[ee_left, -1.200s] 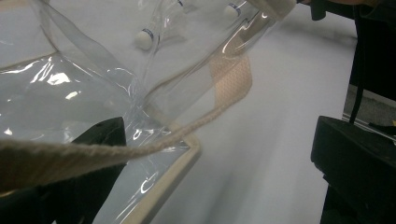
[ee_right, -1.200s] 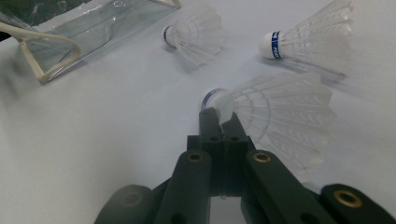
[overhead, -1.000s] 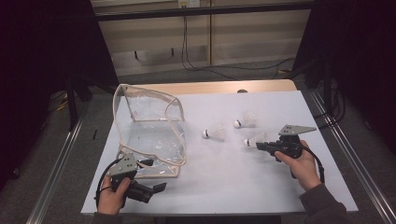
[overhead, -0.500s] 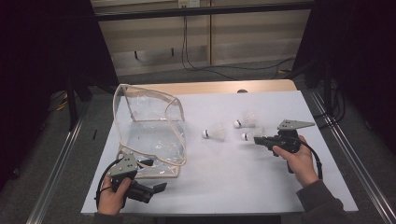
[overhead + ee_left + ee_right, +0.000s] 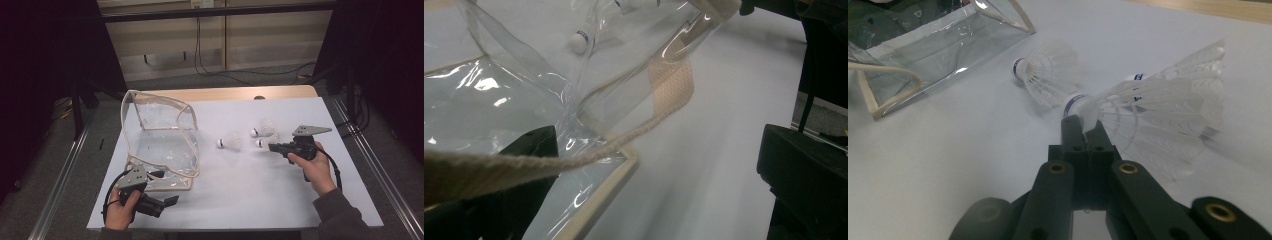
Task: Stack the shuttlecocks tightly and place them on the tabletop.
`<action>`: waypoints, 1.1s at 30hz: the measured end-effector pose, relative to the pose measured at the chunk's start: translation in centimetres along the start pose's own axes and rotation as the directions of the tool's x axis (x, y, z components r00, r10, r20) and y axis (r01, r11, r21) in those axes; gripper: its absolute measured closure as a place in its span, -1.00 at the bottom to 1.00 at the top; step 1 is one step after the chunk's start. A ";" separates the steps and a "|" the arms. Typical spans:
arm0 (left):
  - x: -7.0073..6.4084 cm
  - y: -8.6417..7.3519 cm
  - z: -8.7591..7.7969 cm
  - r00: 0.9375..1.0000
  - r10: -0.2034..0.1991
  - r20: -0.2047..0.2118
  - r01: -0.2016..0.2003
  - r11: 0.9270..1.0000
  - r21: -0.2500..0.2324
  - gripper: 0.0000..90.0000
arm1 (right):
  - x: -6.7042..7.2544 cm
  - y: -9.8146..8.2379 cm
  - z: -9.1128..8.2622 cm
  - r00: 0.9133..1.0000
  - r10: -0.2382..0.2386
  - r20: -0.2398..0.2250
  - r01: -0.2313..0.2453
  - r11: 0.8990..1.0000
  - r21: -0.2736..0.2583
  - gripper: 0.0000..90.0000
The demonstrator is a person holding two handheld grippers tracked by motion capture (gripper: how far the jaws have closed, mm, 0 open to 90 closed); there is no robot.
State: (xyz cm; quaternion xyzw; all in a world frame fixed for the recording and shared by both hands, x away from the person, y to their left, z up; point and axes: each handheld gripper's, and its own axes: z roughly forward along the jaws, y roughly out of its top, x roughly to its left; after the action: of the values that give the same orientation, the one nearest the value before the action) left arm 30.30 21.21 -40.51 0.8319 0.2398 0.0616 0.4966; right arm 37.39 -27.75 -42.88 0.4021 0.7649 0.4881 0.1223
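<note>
My right gripper is clenched on a shuttlecock beside two others — the pick step, I judge. Next: carry it into the clear bag, whose edge my left gripper stands open around.

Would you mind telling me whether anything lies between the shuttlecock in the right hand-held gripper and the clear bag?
Yes: another shuttlecock lies on the table between the held shuttlecock and the clear bag.

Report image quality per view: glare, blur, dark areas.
High view: surroundings dark, white table evenly lit. Left gripper view: bright glare streaks on the clear bag, near rope handle blurred. Right gripper view: held shuttlecock slightly soft, far table edge defocused.
</note>
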 end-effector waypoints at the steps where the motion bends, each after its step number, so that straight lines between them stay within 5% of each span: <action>1: 0.0 0.0 0.0 1.000 0.001 -0.001 -0.001 1.000 0.001 -0.92 | 0.0 0.1 0.1 1.000 -0.004 0.004 0.004 1.000 0.002 1.00; 33: -0.1 -0.1 0.1 1.000 0.001 0.003 -0.001 1.000 -0.005 -0.93 | 0.2 1.5 2.6 0.998 -0.055 0.025 0.054 0.998 0.031 1.00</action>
State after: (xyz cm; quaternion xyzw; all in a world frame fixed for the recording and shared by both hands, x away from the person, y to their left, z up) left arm 30.25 21.13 -40.59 0.8308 0.2387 0.0612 0.4991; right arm 39.48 -25.65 -42.83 0.3892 0.7813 0.4676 0.1395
